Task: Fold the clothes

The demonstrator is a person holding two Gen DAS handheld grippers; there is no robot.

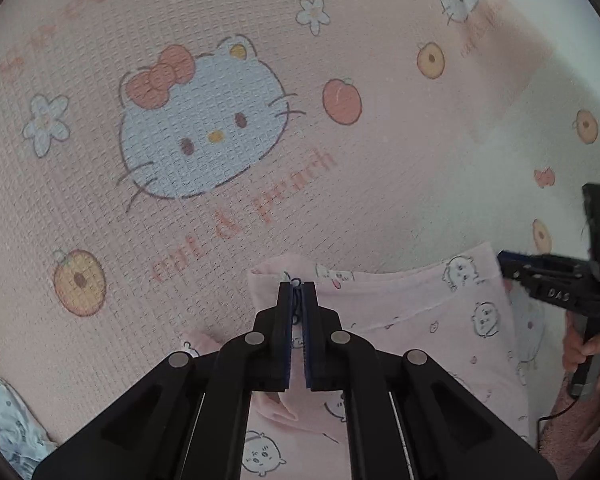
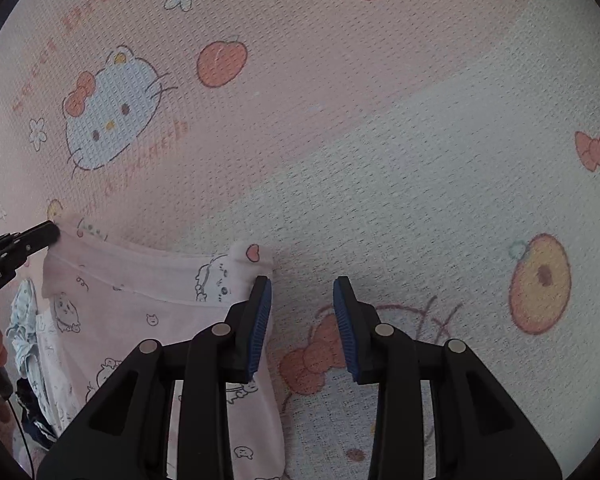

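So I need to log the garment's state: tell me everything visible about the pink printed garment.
The pink garment looks like soft, thin cotton, pale pink with small cartoon animal faces and hearts. It lies mostly flat on the Hello Kitty mat, a stitched hem along its far edge. The left hand-held gripper is shut on one far corner; the right hand-held gripper is open beside the other corner.

A home setting, likely a bedroom: a pink and white waffle-textured bedspread (image 1: 380, 184) printed with cartoon cats, peaches and flowers fills the scene, with a crumpled pile of printed clothes (image 2: 30, 340) at near left.
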